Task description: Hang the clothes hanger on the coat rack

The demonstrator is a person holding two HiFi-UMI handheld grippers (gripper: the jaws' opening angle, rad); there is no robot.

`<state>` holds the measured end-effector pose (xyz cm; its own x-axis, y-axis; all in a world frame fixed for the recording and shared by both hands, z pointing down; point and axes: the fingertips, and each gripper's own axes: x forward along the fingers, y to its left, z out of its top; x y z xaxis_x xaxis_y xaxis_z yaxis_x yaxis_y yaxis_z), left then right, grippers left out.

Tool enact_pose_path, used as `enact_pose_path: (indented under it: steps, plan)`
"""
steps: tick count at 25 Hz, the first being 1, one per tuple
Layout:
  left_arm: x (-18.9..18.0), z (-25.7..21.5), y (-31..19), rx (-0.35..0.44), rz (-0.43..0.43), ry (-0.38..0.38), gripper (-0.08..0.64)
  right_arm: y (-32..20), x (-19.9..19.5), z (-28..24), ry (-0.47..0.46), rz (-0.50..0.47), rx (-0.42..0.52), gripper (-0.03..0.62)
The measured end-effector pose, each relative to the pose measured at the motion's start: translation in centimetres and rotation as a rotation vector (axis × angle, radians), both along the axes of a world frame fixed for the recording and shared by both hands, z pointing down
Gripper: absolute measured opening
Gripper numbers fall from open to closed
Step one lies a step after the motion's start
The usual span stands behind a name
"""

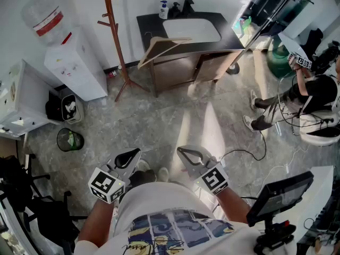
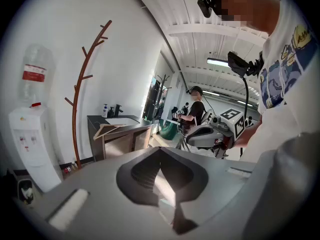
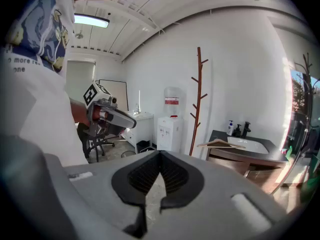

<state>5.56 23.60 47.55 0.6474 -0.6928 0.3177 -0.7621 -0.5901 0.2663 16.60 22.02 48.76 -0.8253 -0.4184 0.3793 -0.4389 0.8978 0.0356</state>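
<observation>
Both grippers clenched on nothing; the clothes hanger lies on the sink counter.

Head view: the left gripper (image 1: pixel 133 154) and right gripper (image 1: pixel 185 152) are held side by side, well apart from the sink counter (image 1: pixel 149 24), with bare floor between them and it. The wooden clothes hanger (image 1: pixel 146 53) rests on the counter's front left corner, one end jutting past the edge. The coat rack (image 1: pixel 116 36) stands just left of the counter. Left gripper view: the jaws are pressed together with nothing between them, and the hanger lies on the counter's near corner, with the rack beside that end of the counter. Right gripper view: the jaws meet at their tips, empty, and the hanger sits on the counter's left end, with the rack just left of the counter.
</observation>
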Motion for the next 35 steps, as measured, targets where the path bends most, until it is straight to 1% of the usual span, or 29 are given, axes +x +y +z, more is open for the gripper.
enact_pose_path:
  steps: [5, 9, 12, 17, 20, 22, 24, 26, 27, 28, 30, 33, 35]
  plan:
    - [1.6, 0.7, 0.9, -0.013, -0.017, 0.011, 0.003, 0.2, 1.7, 0.2, -0.002, -0.007, 0.022, 0.002]
    - [1.7, 0.8, 0.6, -0.024, -0.014, 0.021, 0.003, -0.1, 2.0, 0.5, 0.01, 0.002, 0.012, 0.002]
    - [1.1, 1.0, -0.8, -0.018, 0.008, 0.023, 0.003, -1.4, 1.5, 0.7, 0.019, 0.018, 0.019, 0.002]
    - [-1.3, 1.2, -4.2, -0.003, 0.04, 0.044, 0.003, -4.3, -1.2, 0.1, 0.057, 0.04, 0.041, 0.002]
    - [-3.2, 0.7, -7.0, -0.002, 0.066, 0.06, 0.003, -6.7, -3.2, -0.2, 0.045, 0.064, 0.046, 0.003]
    - [-4.8, 0.8, -8.9, -0.017, 0.08, 0.081, 0.003, -8.6, -4.7, -0.1, 0.049, 0.089, 0.031, 0.003]
    - [-6.3, 1.3, -10.7, -0.033, 0.107, 0.082, 0.003, -10.5, -6.3, 0.1, 0.047, 0.123, 0.006, 0.005]
    - [-7.8, 1.8, -12.5, -0.039, 0.147, 0.06, 0.015, -11.8, -8.1, 0.3, 0.036, 0.153, -0.013, 0.034]
    - [-8.5, 2.1, -13.4, -0.042, 0.165, 0.054, 0.02, -12.4, -9.1, 0.4, 0.032, 0.166, -0.018, 0.06]
    - [-9.2, 2.3, -14.4, -0.05, 0.179, 0.055, 0.032, -13.0, -10.0, 0.5, 0.029, 0.18, -0.021, 0.08]
    - [-10.6, 3.1, -16.5, -0.08, 0.198, 0.075, 0.044, -14.1, -11.5, 0.4, 0.026, 0.213, -0.023, 0.083]
    - [-12.0, 4.8, -19.8, -0.15, 0.21, 0.128, 0.065, -15.4, -13.1, 0.3, 0.025, 0.252, -0.039, 0.084]
    - [-12.4, 6.3, -21.8, -0.2, 0.198, 0.172, 0.078, -15.8, -13.3, 0.5, 0.039, 0.258, -0.051, 0.084]
